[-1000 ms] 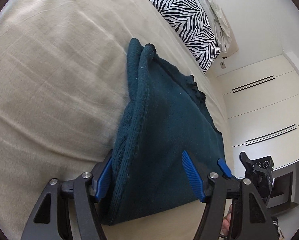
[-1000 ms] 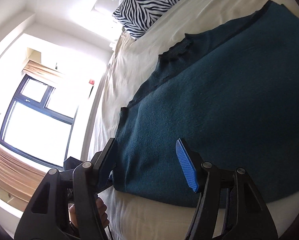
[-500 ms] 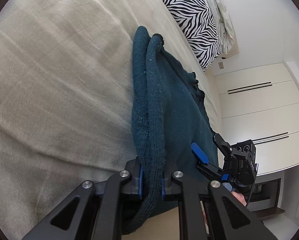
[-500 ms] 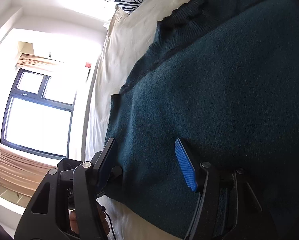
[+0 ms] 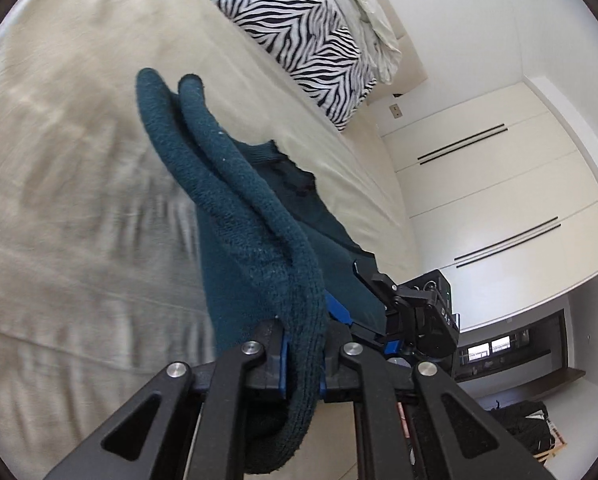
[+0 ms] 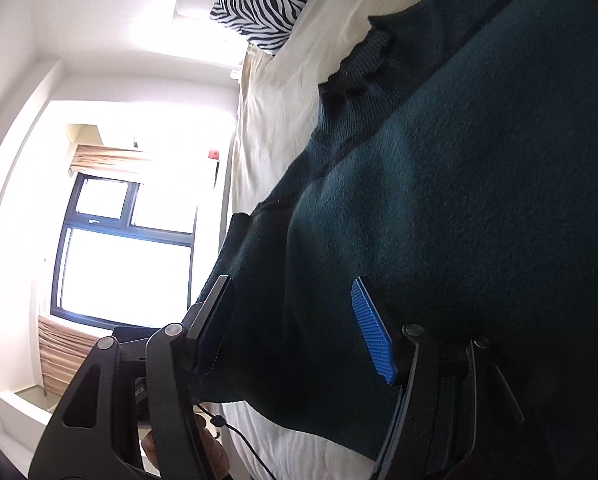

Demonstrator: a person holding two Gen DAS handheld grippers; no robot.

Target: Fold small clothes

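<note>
A dark teal knitted sweater (image 5: 255, 236) lies on a beige bed. My left gripper (image 5: 303, 356) is shut on the sweater's thick edge and holds that edge lifted off the sheet, so it hangs in a doubled fold. In the right wrist view the sweater (image 6: 439, 200) fills most of the frame. My right gripper (image 6: 295, 328) is open, its jaws wide apart over the sweater's near edge, with cloth between them. The right gripper also shows in the left wrist view (image 5: 363, 300), low at the sweater's far side.
The beige bedsheet (image 5: 79, 160) spreads to the left. A zebra-print pillow (image 5: 299, 32) and a crumpled pale cloth (image 5: 371, 12) lie at the head of the bed. White wardrobe doors (image 5: 499, 200) stand to the right, a window (image 6: 119, 240) beyond the bed.
My left gripper closed on the sweater's edge and has lifted it higher off the sheet. My right gripper moved further in over the sweater and stayed open.
</note>
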